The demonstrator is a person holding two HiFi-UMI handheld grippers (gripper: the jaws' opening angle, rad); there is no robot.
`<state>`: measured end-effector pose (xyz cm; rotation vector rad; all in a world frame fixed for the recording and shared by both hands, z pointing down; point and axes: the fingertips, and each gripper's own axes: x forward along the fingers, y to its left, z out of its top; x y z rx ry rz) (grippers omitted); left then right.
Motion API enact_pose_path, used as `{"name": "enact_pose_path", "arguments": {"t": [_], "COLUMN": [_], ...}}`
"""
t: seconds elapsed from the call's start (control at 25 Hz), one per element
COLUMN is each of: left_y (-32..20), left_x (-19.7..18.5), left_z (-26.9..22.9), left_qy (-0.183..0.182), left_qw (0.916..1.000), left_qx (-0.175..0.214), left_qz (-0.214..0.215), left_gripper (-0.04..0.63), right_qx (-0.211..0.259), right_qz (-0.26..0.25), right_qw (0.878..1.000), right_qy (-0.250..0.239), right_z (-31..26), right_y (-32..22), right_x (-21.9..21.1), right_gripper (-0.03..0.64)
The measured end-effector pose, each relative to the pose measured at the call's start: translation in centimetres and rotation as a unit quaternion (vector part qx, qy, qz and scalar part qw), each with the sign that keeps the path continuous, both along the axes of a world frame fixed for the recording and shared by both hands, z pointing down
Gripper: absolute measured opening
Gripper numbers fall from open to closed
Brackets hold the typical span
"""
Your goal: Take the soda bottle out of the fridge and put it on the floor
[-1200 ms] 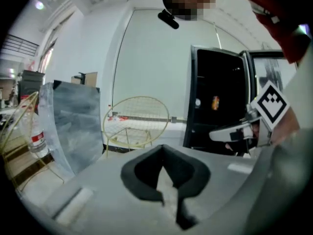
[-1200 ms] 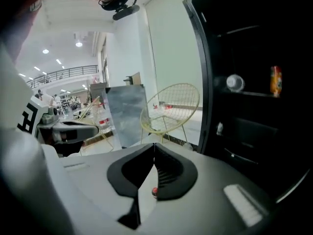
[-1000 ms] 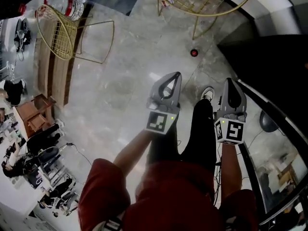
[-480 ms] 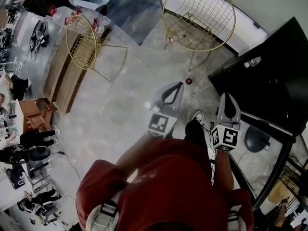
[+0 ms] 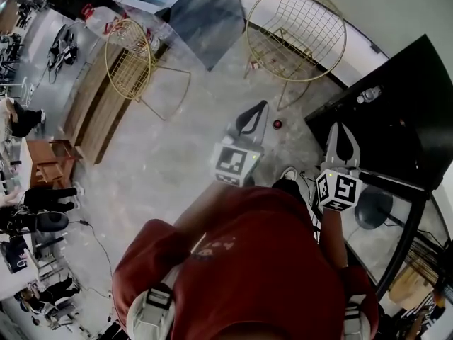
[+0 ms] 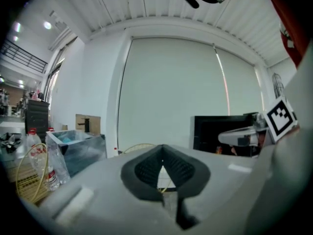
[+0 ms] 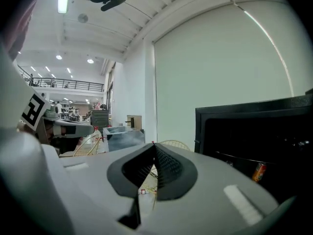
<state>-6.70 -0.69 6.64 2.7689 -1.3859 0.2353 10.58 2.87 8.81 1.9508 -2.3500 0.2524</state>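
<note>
Tongs on both sides closed, nothing between them. Left tongs show, in the left gripper view, dark ribbed pads meeting at the tips with only a teardrop gap behind. Right tongs look the same in the right gripper view.

Person in a red top stands with both forearms held out in front and the tongs side by side but apart. Both point roughly level, slightly nose-down, with the marker cubes turned up toward the head camera.

Soda bottle appears from above as a small dark round shape with a red top. It stands on the pale marbled floor, just ahead of the left tongs, between them and a gold wire chair. Neither tool touches it.

Black fridge is at the right, beyond the right tongs; the right gripper view looks into its dark interior.
</note>
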Motion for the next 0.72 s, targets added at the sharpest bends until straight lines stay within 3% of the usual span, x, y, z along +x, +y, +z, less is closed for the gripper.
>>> {"name": "enact_pose_path", "arguments": {"t": [0.2, 0.44, 0.72], "left_y": [-0.3, 0.0, 0.3], "left_x": [0.0, -0.5, -0.4], "left_z": [-1.7, -2.1, -1.4], "left_qy": [0.005, 0.005, 0.004], "left_qw": [0.9999, 0.9997, 0.9997], "left_qx": [0.013, 0.024, 0.024], "left_qz": [0.003, -0.001, -0.001], "left_gripper": [-0.002, -0.002, -0.002], "right_qx": [0.007, 0.01, 0.023], "right_qz": [-0.001, 0.005, 0.002], "right_qw": [1.0, 0.999, 0.999], "right_qy": [0.002, -0.052, -0.031], "right_z": [-1.1, -1.3, -1.6], "right_y": [-0.1, 0.0, -0.3], "right_x": [-0.5, -0.1, -0.2], "right_gripper": [0.0, 0.002, 0.002]}}
